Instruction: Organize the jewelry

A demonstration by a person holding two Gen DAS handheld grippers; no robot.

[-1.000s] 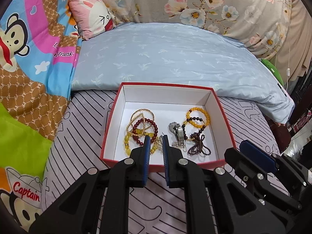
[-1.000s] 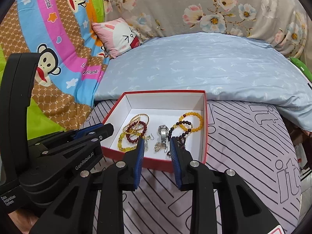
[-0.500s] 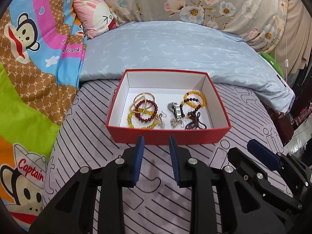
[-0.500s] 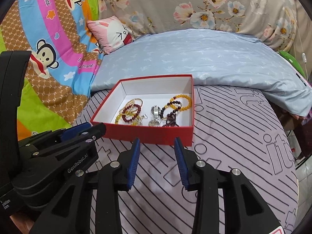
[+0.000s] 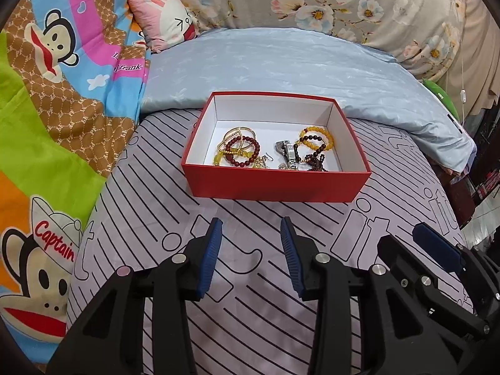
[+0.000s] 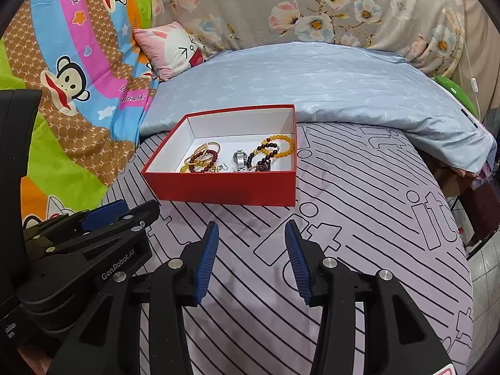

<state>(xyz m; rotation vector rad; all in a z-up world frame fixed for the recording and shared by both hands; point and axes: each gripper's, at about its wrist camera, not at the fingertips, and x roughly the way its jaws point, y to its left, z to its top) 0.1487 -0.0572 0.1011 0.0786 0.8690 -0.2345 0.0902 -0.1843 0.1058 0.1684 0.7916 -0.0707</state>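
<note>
A red box (image 5: 275, 184) with a white inside sits on the striped bedsheet; it also shows in the right wrist view (image 6: 218, 187). Inside lie a dark red bead bracelet (image 5: 243, 151), gold bangles (image 5: 239, 132), a yellow bead bracelet (image 5: 315, 137), a silver watch (image 5: 289, 153) and a dark purple bead string (image 5: 315, 162). The same jewelry shows in the right wrist view, with the watch (image 6: 240, 157) in the middle. My left gripper (image 5: 251, 228) is open and empty, in front of the box. My right gripper (image 6: 251, 229) is open and empty, in front of the box's right part.
A light blue duvet (image 5: 297, 65) lies behind the box. A cartoon monkey blanket (image 5: 56, 93) covers the left side. A pink pillow (image 5: 165, 18) sits at the back left. The bed's edge drops off at the right (image 6: 475, 218).
Both grippers have pulled back from over the box toward the near side of the bed, and both have opened wider. The jewelry stays in the box.
</note>
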